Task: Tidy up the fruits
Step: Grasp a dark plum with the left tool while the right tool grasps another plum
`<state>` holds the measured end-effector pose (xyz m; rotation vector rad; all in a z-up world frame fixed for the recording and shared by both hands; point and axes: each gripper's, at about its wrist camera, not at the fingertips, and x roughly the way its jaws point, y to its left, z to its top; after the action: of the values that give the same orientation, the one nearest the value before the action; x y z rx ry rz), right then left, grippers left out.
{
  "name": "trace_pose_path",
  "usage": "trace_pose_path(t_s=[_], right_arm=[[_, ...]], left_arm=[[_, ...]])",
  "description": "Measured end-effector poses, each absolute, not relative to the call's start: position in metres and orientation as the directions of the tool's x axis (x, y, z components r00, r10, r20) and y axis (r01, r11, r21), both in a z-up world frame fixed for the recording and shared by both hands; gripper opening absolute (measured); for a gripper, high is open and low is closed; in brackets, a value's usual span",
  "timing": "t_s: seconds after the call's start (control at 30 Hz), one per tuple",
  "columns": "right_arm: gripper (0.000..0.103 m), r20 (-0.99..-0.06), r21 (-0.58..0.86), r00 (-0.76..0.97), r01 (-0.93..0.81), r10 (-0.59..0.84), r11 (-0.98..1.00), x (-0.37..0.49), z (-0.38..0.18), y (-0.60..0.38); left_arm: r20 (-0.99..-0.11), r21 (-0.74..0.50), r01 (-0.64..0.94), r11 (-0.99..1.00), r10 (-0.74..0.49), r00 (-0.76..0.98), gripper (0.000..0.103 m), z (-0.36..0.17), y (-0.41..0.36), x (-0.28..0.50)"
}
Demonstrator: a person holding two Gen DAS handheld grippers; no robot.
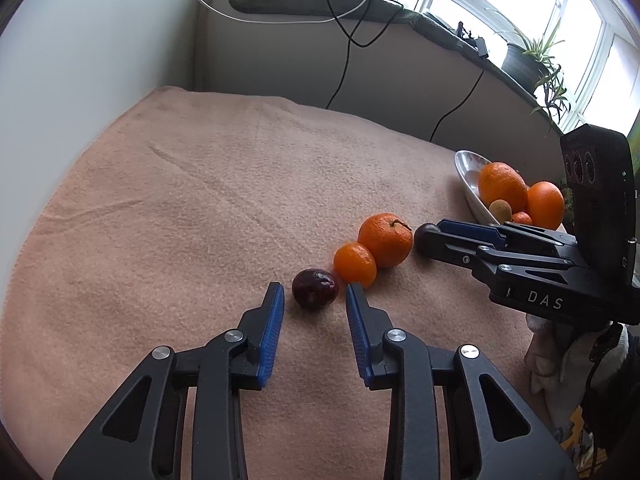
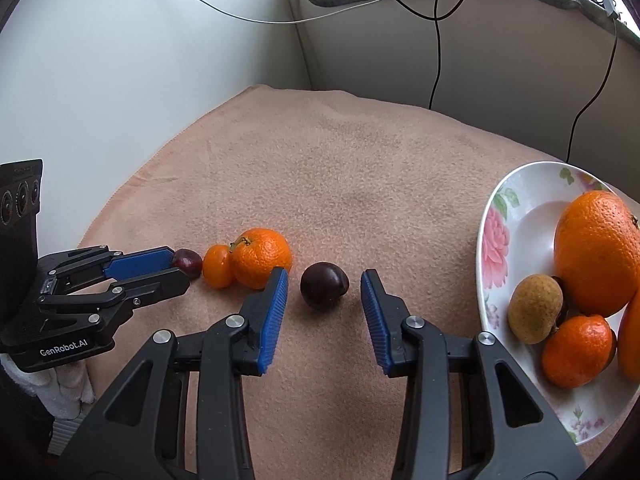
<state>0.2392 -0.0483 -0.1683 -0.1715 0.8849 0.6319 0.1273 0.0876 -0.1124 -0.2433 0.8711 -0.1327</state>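
on the pink towel (image 1: 168,208) each open hand-held gripper, left (image 1: 315,289) and right (image 2: 325,278), straddles its own plum (image 1: 314,288) (image 2: 324,286), pads not touching.

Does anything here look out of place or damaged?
Nothing looks damaged or spilled. Four fruits lie on the blanket outside the plate: two plums, a small mandarin and a larger one.

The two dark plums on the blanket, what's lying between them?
Between the two dark round plums sit a small mandarin and a bigger orange tangerine, touching; the right wrist view shows it.
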Motion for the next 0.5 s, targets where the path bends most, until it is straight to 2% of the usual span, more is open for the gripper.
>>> trace_pose_path(t_s=[0.13, 0.33, 0.5], right_arm=[[0.038, -0.771, 0.120, 0.455, -0.582, 0.445, 0.804, 0.2417, -0.1710, -0.0459], [0.027, -0.777, 0.130, 0.443, -0.582, 0.447, 0.803, 0.2446, -0.1741, -0.0439], [0.027, -0.772, 0.125, 0.451, -0.585, 0.449, 0.802, 0.2424, -0.1737, -0.0430]], left_arm=[[-0.742, -0.268, 0.016, 0.963, -0.217, 0.634, 0.025, -0.1135, 0.0858, 0.1298], [-0.742, -0.271, 0.016, 0.962, -0.219, 0.634, 0.023, -0.1141, 0.0853, 0.1305], [-0.738, -0.270, 0.013, 0.963, -0.216, 0.639, 0.023, -0.1131, 0.0840, 0.1302]])
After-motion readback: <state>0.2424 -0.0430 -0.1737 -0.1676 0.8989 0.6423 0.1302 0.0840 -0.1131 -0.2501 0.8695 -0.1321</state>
